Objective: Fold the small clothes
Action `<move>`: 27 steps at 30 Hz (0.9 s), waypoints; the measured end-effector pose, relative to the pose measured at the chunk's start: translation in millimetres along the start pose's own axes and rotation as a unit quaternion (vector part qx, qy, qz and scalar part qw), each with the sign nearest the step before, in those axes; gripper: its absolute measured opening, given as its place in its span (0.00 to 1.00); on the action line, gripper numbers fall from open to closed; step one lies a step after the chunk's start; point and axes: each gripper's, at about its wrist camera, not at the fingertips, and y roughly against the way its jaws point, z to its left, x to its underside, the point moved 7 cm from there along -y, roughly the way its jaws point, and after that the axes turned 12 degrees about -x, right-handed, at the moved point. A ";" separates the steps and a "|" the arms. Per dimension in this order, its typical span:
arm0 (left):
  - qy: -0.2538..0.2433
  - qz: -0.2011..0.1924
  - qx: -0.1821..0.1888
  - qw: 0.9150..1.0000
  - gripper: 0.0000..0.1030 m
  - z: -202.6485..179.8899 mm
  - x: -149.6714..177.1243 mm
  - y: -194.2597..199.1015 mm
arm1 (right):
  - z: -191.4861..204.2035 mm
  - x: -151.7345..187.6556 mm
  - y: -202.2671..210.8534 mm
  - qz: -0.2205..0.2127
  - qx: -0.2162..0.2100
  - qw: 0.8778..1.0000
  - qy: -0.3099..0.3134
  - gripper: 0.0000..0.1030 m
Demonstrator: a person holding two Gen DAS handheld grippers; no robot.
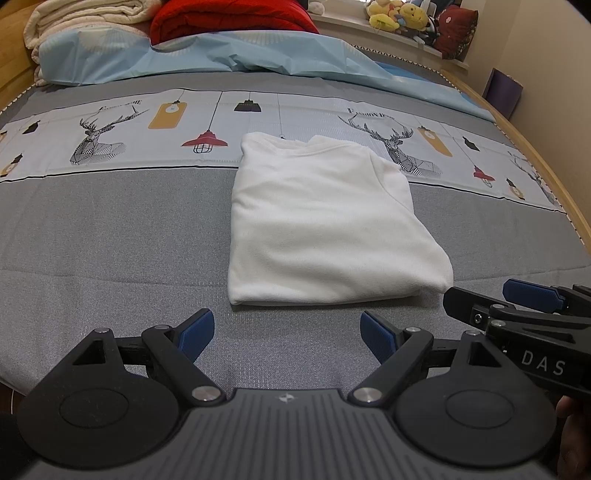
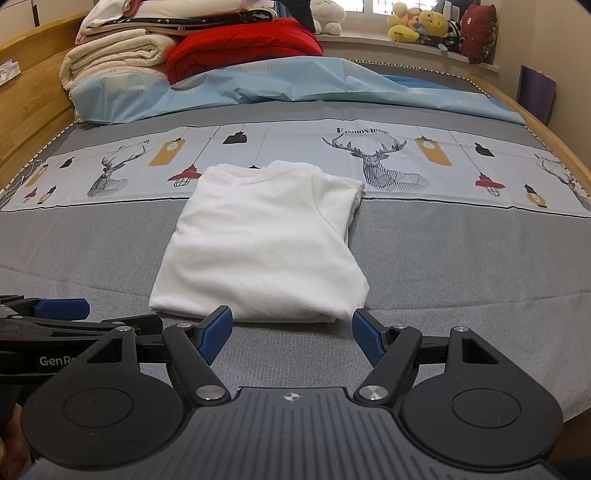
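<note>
A white garment (image 1: 325, 221) lies folded into a rectangle on the grey bed sheet (image 1: 110, 240), collar end away from me. It also shows in the right wrist view (image 2: 266, 243). My left gripper (image 1: 286, 338) is open and empty, just short of the garment's near edge. My right gripper (image 2: 291, 332) is open and empty, its fingertips at the garment's near edge. The right gripper's blue pads (image 1: 532, 291) show at the right of the left wrist view; the left gripper's pad (image 2: 62, 308) shows at the left of the right wrist view.
A light blue quilt (image 2: 295, 81), a red blanket (image 2: 243, 48) and stacked cream blankets (image 2: 114, 55) lie at the bed's far end. Plush toys (image 2: 417, 22) sit on the window ledge. A wooden bed frame (image 2: 33, 92) runs along the left and right sides.
</note>
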 end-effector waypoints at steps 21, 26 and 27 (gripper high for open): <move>-0.001 0.000 0.000 1.000 0.87 0.1 -0.6 0.1 | -1.5 0.4 -0.6 0.002 -0.001 1.000 -0.002 0.71; 0.000 0.001 0.000 1.000 0.87 0.4 0.1 -0.7 | -0.3 3.1 -2.7 0.003 0.001 1.000 -0.004 0.71; 0.000 0.001 0.000 1.000 0.87 0.4 0.1 -0.6 | -0.4 3.1 -2.7 0.003 0.001 1.000 -0.004 0.71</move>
